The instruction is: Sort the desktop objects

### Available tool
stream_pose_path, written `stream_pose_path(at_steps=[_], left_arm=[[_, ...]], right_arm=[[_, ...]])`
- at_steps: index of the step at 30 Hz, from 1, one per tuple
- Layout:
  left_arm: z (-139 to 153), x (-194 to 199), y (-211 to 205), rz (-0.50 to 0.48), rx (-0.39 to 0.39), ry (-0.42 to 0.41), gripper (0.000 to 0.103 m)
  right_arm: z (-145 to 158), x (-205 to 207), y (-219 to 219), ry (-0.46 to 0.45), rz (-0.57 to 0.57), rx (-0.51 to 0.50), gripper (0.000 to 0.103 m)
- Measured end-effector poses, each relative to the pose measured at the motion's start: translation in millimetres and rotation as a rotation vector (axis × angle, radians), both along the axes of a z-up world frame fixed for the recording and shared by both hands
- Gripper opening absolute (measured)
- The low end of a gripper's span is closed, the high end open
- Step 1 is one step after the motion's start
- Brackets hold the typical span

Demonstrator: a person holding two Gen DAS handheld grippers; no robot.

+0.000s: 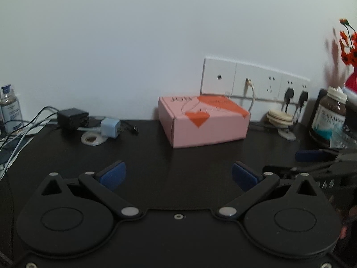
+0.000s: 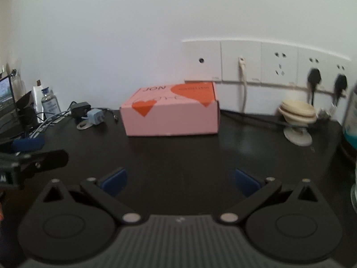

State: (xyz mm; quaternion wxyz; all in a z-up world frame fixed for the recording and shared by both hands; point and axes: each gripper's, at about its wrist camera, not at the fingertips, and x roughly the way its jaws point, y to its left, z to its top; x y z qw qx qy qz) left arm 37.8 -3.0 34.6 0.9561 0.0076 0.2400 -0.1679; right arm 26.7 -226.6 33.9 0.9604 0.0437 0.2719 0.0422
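Grippers hover side by side above a black desk, both pointing toward the white wall. The left gripper has its blue-padded fingers spread wide, holding and touching nothing; the right gripper is likewise spread wide and empty. Each intrudes at the edge of the other's view, level and low over the desktop. One pink box printed with orange hearts sits closed near the back of the desk, just in front of a row of wall sockets carrying two black plugs and one pale cable. To the box's left lie one black adapter, one light-blue charger cube and one clear tape roll, close together among loose cables. To its right stands one cream-coloured stacked-disc object on a round foot. One brown supplement bottle stands at the far right, beneath orange artificial flowers; one clear bottle stands at the far left.
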Motion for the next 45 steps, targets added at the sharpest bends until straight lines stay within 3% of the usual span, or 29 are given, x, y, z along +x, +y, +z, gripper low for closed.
stream_pose_path(at_steps=[8, 18, 45], left_arm=[[-15.3, -34.4, 10.8, 0.007, 0.023, 0.022, 0.103], [-22.9, -50.5, 15.5, 0.013, 0.040, 0.018, 0.103], [-28.2, -55.9, 12.0, 0.082, 0.076, 0.103, 0.103]], right_arm=[[-4.3, -34.5, 4.4, 0.002, -0.040, -0.014, 0.102], [-12.0, -46.7, 10.5, 0.030, -0.075, -0.014, 0.102], [-16.0, -50.4, 28.1, 0.102, -0.057, -0.064, 0.102]])
